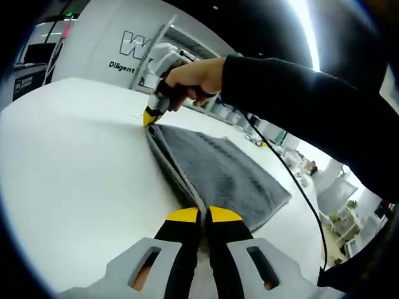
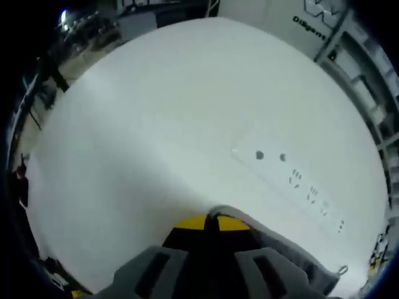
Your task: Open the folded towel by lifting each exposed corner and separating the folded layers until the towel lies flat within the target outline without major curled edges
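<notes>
We have both claws, left (image 1: 204, 215) and right (image 2: 206, 221), clenched on the towel's (image 1: 230, 171) edge; it is soft, limp, best gripped at corners.

A dark grey, ribbed terry towel with a pale grey hemmed edge (image 1: 218, 171) is seen spread on the white table surface (image 1: 75, 180), folded in layers along the side nearest the left gripper view's camera. That folded edge is raised off the surface and drawn taut between two points. In the right gripper view, a pale hemmed corner of the towel is seen lifted above the table.
</notes>
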The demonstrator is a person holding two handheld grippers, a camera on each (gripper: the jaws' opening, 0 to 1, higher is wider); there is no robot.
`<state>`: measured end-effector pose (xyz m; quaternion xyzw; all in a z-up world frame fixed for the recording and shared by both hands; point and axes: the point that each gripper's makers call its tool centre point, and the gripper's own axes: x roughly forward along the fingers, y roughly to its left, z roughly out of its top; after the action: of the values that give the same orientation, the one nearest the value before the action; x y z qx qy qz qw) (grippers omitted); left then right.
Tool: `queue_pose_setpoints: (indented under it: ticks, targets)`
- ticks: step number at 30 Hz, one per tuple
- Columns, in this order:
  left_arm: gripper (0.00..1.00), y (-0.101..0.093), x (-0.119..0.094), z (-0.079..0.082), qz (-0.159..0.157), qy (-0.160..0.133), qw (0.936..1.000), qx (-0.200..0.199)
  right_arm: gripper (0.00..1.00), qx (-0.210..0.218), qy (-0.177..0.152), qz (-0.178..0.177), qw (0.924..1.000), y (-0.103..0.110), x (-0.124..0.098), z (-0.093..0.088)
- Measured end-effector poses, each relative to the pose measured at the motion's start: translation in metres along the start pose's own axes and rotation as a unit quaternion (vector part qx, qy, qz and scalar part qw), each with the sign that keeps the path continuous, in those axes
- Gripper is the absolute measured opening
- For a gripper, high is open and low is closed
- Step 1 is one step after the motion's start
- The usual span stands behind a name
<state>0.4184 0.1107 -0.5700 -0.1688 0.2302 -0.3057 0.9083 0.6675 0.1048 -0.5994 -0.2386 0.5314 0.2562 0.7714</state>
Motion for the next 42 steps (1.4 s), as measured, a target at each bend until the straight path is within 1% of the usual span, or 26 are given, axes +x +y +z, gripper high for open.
queue_pose_setpoints:
  ticks: [2,6,11,14,17,19,22,28,33,37,42]
  targets:
    - [0.02,0.003,-0.002,0.000,0.001,0.000,1.0000,0.001,0.00,-0.003,0.002,-0.002,1.0000,0.004,0.000,0.001]
    - [0.02,0.007,-0.008,-0.003,-0.003,0.001,0.9999,-0.013,0.00,-0.003,0.008,-0.009,0.9999,0.012,0.001,0.005]
    - [0.02,0.014,-0.018,-0.002,0.009,0.000,0.9999,-0.009,0.00,-0.009,0.012,-0.015,0.9998,0.019,0.002,0.008]
    - [0.02,0.018,-0.023,-0.001,0.010,-0.003,0.9999,-0.009,0.00,-0.011,0.011,-0.016,0.9998,0.022,0.002,0.009]
    - [0.02,0.019,-0.028,-0.002,0.011,-0.003,0.9999,-0.011,0.00,-0.014,0.009,-0.014,0.9998,0.028,0.002,0.011]
    - [0.02,0.020,-0.031,-0.004,0.014,-0.001,0.9999,-0.003,0.00,-0.015,0.009,-0.010,0.9998,0.032,0.002,0.013]
    - [0.02,0.030,-0.035,-0.002,0.025,0.000,0.9997,0.005,0.00,-0.007,0.004,0.004,1.0000,0.039,0.005,0.020]
    - [0.02,0.045,-0.046,-0.001,0.035,-0.003,0.9994,-0.002,0.00,-0.014,0.002,0.005,0.9999,0.049,0.009,0.027]
    - [0.02,0.051,-0.053,0.000,0.040,-0.004,0.9992,0.005,0.00,-0.018,0.003,0.005,0.9998,0.053,0.010,0.030]
    - [0.02,0.056,-0.062,-0.002,0.045,0.000,0.9989,0.011,0.00,-0.021,0.001,0.013,0.9997,0.063,0.010,0.032]
    - [0.02,0.062,-0.071,-0.005,0.052,0.001,0.9986,0.005,0.00,-0.029,-0.007,0.014,0.9994,0.075,0.011,0.039]
